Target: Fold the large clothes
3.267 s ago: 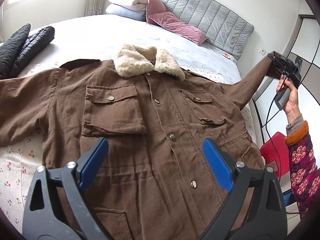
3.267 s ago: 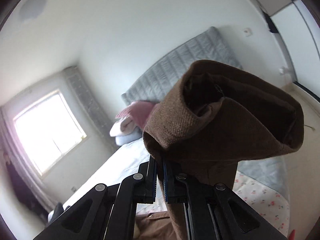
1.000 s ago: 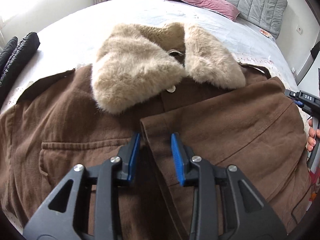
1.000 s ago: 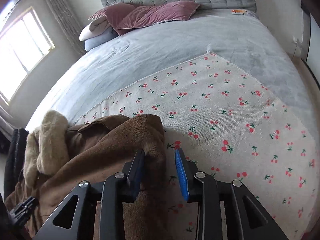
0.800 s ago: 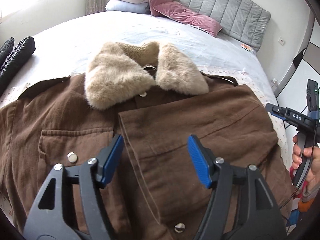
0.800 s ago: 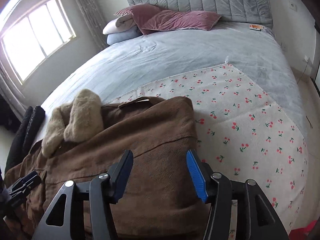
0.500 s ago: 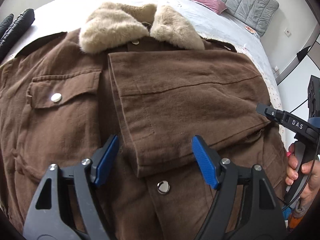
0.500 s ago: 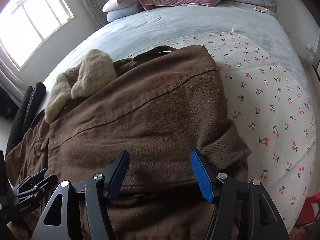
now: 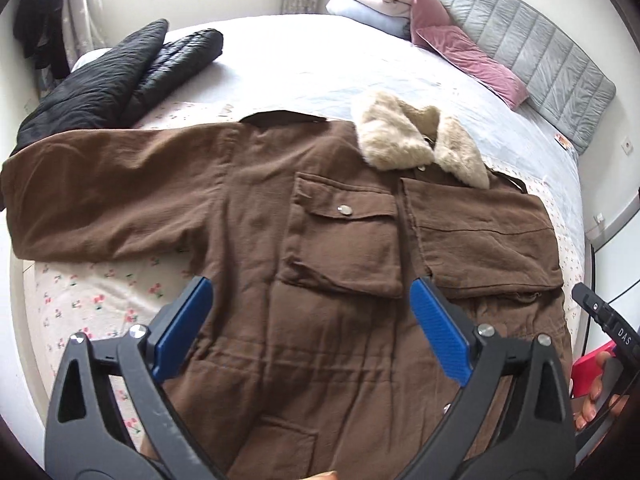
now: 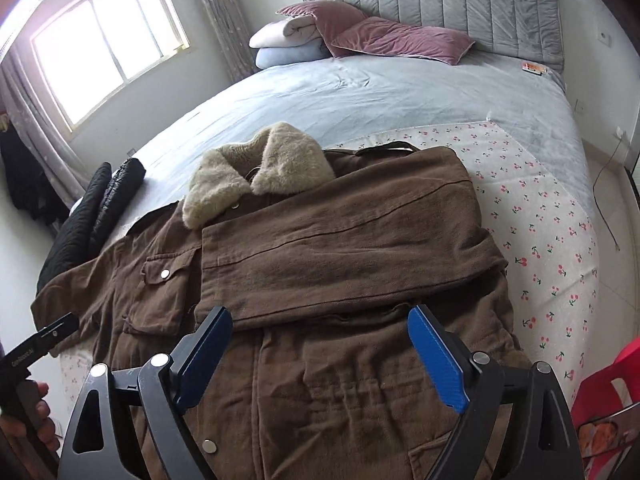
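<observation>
Blue pads line the fingers of the left gripper (image 9: 312, 330), which have just been spreading and stand wide apart with nothing between them, above the brown coat (image 9: 320, 280). The right gripper (image 10: 322, 354) is likewise spread (its jaws have also just been opening), empty, above the coat's lower front. The coat lies face up on the bed (image 10: 400, 92), filling the middle of both views. One sleeve (image 10: 340, 240) is folded across its chest; the other sleeve (image 9: 112, 192) stretches flat toward the left of the left-wrist frame. A beige fur collar (image 9: 416, 144) sits at the top. Black quilted garments (image 9: 120, 76) lie upper left, pink pillows (image 10: 384, 36) by the grey headboard (image 10: 440, 0).
</observation>
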Available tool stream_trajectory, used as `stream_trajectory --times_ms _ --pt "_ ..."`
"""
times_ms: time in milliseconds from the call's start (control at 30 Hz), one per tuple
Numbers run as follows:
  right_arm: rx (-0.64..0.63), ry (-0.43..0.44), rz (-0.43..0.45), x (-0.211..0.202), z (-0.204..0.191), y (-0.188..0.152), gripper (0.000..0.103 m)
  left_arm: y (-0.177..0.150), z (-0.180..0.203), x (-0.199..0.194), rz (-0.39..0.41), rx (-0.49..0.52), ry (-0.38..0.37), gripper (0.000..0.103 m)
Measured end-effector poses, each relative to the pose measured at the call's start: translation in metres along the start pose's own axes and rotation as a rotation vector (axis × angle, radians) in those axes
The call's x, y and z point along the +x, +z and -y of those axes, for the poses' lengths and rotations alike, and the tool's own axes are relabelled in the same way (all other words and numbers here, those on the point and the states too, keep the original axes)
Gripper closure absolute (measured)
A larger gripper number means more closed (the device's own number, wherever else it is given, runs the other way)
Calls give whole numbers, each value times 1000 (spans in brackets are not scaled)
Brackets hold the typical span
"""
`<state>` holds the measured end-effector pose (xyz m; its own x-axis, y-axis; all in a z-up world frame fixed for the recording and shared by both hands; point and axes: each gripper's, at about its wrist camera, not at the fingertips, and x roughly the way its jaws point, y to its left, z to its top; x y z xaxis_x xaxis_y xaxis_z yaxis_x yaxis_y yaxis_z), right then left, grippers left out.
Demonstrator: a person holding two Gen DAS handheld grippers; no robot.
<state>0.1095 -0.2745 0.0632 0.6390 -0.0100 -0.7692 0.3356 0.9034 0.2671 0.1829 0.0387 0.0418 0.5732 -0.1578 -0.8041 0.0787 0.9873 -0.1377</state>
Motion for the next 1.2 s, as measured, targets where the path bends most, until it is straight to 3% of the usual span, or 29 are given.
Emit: stream_trajectory --times_ms 200,467,733,900,933,1000,1033,1067,1100,1200 --pt "3 -18 -24 -1 -3 -11 12 -6 -90 -16 44 -111 80 4" --pt "-37 0 -60 17 -11 -15 12 -22 -228 -11 109 -357 109 4" --pt "-16 17 -94 33 -8 -19 12 -41 -318 41 141 -621 49 8" --pt "-18 6 -100 38 -8 -20 12 -39 -342 59 199 -687 71 24" --pt "-17 7 -104 39 -7 -20 12 -38 -344 61 209 -687 86 33" --pt "-13 10 -108 41 -7 -21 12 -33 -350 63 226 -696 114 62" --pt "-11 11 -108 41 -6 -20 12 -32 -352 62 237 -706 109 72" --pt "-8 11 -110 42 -6 -20 12 -31 -357 60 246 -718 90 90" --pt "-5 13 -112 43 -5 -20 12 -28 -358 57 252 -725 63 94" --pt "8 19 -113 44 -2 -19 12 -17 -341 36 313 -665 92 95"
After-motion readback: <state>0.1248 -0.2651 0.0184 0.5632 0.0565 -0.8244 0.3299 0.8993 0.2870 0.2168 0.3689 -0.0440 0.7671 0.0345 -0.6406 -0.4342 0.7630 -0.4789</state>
